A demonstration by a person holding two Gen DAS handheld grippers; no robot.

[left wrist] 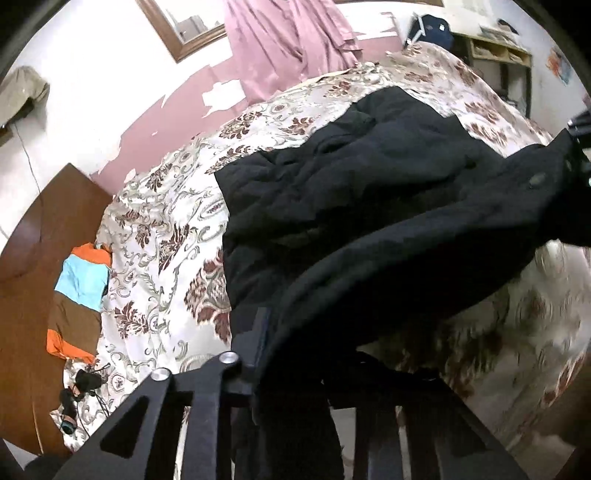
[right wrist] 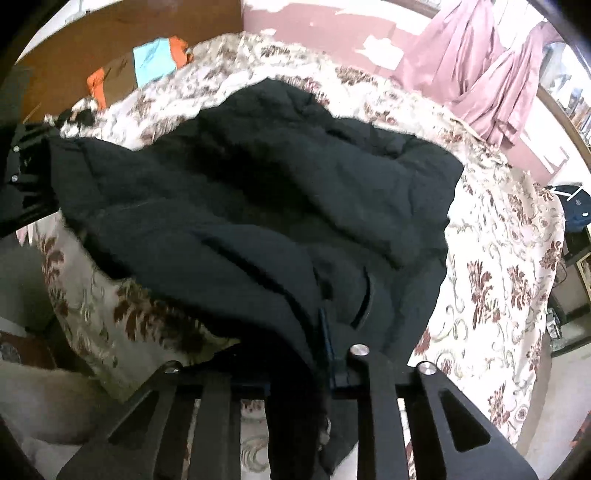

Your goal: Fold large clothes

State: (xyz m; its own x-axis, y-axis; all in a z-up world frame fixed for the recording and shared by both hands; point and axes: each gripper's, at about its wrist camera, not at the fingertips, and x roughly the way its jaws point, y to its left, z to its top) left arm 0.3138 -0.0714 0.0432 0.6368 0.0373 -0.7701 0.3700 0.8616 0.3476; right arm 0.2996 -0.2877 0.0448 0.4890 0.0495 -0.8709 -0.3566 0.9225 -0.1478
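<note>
Left gripper [left wrist: 291,373], right gripper [right wrist: 314,369]: jaws of each clenched on near hem of black coat [left wrist: 369,192], raised for folding; coat body spread across bed [left wrist: 166,240] toward far edge.

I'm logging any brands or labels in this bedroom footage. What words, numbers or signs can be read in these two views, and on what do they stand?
No text can be read in either view.
Black jacket: no label or brand shows.
Dark blue bag: white markings, too small and blurred to read.
Wall picture: colours only, blurred.
Floral bedspread: pattern only, no writing.
</note>
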